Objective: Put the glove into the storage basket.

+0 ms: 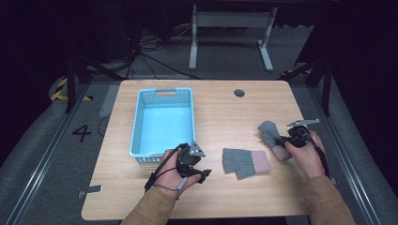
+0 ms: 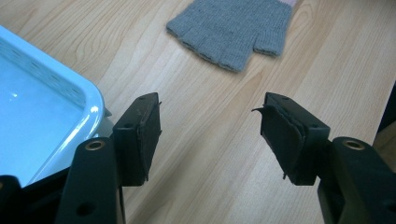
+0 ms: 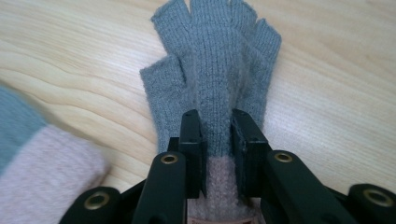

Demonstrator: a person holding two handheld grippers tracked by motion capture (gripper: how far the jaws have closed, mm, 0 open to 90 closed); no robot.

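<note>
Glove in hand: a grey fingerless glove [image 3: 215,74] with a pink cuff lies flat at the right side of the worktop [image 1: 220,108], its finger stubs pointing away from the right gripper [image 3: 217,135].
Right gripper: its jaws have pinched in on the glove just above the cuff, a ridge of knit bunched between the pads; the glove is not lifted.
Second glove: its match [image 1: 245,161] lies flat near the middle of the worktop, apart from the first and between the two hands.
Left gripper: it [image 2: 210,126] hovers low over bare wood beside the basket's near corner, jaws standing well apart with nothing between them.
Basket: a light blue plastic basket [image 1: 136,126] with perforated walls sits at the left half of the worktop; nothing is in it.
Step in hand: most likely the first grasp of a gloves-into-basket job.
Next move: probably a clean lift, then a carry leftward past the second glove and over the basket rim before letting go; a thin pinch of knit could slip.
</note>
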